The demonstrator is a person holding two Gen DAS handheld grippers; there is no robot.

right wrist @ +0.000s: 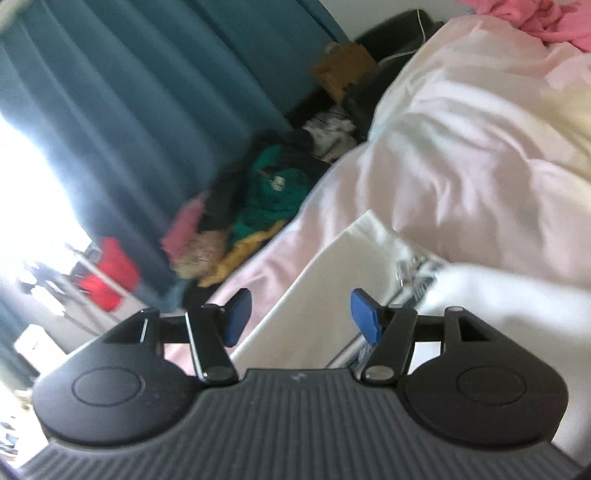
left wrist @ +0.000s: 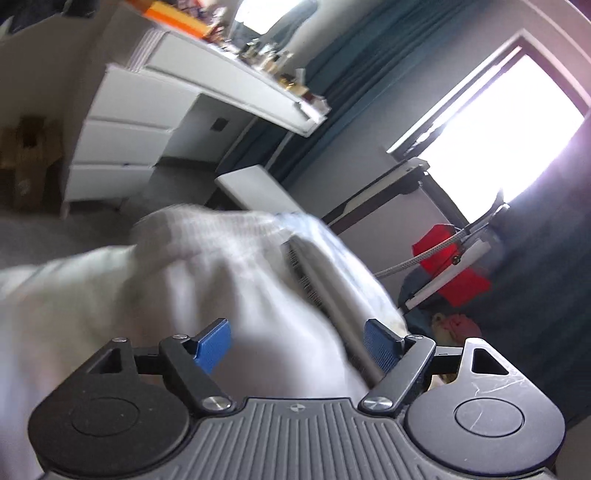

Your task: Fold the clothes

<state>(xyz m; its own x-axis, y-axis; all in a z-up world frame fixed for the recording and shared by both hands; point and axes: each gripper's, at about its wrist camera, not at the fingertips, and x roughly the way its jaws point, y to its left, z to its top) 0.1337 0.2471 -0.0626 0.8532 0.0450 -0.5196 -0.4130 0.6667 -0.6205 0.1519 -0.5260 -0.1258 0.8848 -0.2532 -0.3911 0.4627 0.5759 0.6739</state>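
Note:
A white garment (left wrist: pixel 177 280) fills the blurred left wrist view just beyond my left gripper (left wrist: pixel 297 347). A grey band with a fine printed pattern (left wrist: pixel 314 280) runs across it. The blue pads (left wrist: pixel 214 345) stand wide apart, and the cloth lies past them without being pinched. In the right wrist view the same white garment (right wrist: pixel 332 280), with a dark print (right wrist: pixel 417 273), lies on pale pink bedding (right wrist: pixel 461 166). My right gripper (right wrist: pixel 301 317) is open over its edge, and neither pad presses on the fabric.
A white desk with drawers (left wrist: pixel 122 122) stands behind, with a bright window (left wrist: pixel 498 129) and teal curtains (right wrist: pixel 129 92) beyond. A heap of clothes (right wrist: pixel 266 192) lies on the floor beside the bed. A red object (left wrist: pixel 447 266) and a pink cloth (right wrist: pixel 554 22) are also there.

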